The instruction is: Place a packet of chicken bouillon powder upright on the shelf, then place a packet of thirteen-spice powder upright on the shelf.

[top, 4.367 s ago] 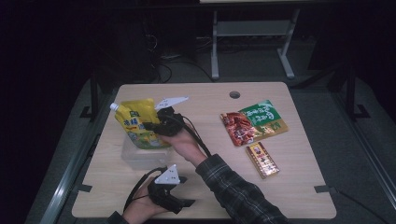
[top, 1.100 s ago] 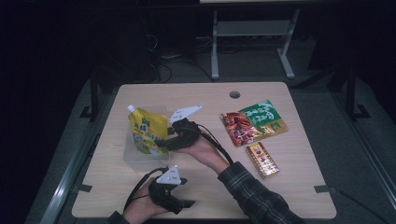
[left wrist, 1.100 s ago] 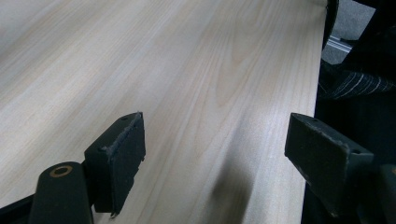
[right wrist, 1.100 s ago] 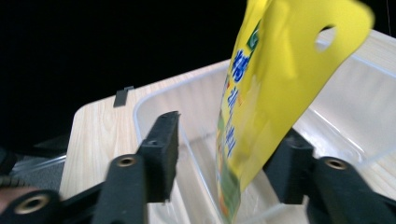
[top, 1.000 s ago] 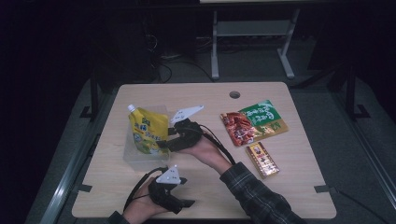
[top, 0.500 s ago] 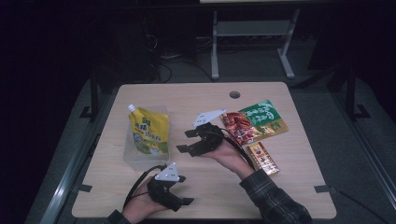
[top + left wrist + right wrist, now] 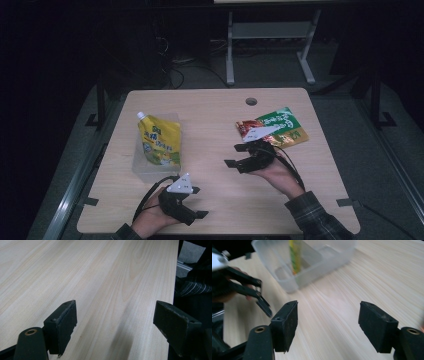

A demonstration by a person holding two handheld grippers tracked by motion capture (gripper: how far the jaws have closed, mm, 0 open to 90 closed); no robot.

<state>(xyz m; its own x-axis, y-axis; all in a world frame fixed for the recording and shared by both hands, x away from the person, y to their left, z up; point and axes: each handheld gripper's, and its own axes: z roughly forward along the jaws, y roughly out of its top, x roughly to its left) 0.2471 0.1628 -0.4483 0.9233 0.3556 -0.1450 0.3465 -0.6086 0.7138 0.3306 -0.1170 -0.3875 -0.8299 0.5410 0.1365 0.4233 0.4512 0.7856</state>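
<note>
A yellow spouted pouch [image 7: 159, 142] lies in a clear plastic container [image 7: 148, 170] on the left of the wooden table. My right gripper [image 7: 234, 155] hovers right of centre with its jaws towards the container. They have just been opening and now stand open, with nothing between them. From the right gripper view, the right gripper [image 7: 328, 325] faces the container [image 7: 317, 263] and the pouch [image 7: 295, 255] across bare wood. My left gripper [image 7: 199, 202] rests near the front edge, and the left gripper [image 7: 115, 325] is open over bare table.
A green and red snack packet [image 7: 282, 127] and a red packet [image 7: 246, 129] lie just behind my right hand. There is a cable hole [image 7: 251, 101] near the table's far edge. The left gripper [image 7: 249, 290] shows at the left of the right gripper view.
My right gripper let go of the yellow pouch, leaving it in the container, and moved right across the table towards the snack packets. The left gripper stayed put.
</note>
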